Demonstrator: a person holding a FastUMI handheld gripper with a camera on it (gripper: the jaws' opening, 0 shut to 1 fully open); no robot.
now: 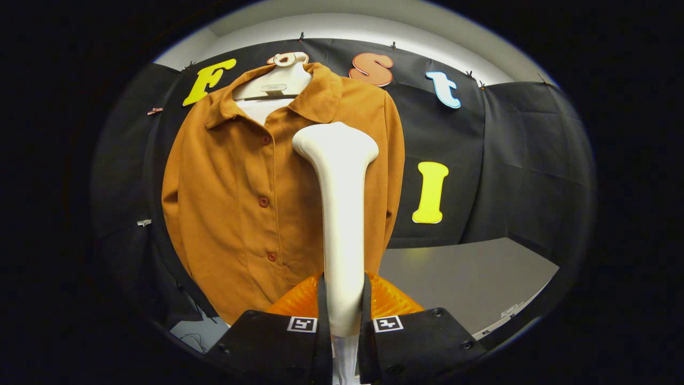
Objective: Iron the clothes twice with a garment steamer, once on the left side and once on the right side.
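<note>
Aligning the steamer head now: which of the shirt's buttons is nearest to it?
The top button, just below the collar, left of the steamer head. The other two sit lower on the shirt. The claw grips the steamer.

The tool [343, 315] has two blocky halves (screws, seemingly) bearing square black-and-white markers.

The garment steamer [342, 214], clamped between both fingers of the hand-held gripper [343, 321], stands upright and hides a strip of the shirt [235, 203] beyond it, on the right of the button row. Its lower handle drops out of sight below the fingers. Whether its head touches the cloth cannot be told. The shirt's hem is hidden behind the fingers. The hanger [273, 83] is mostly covered by the collar. The table [470, 283], right of the fingers, is cut off at its near edge.
</note>
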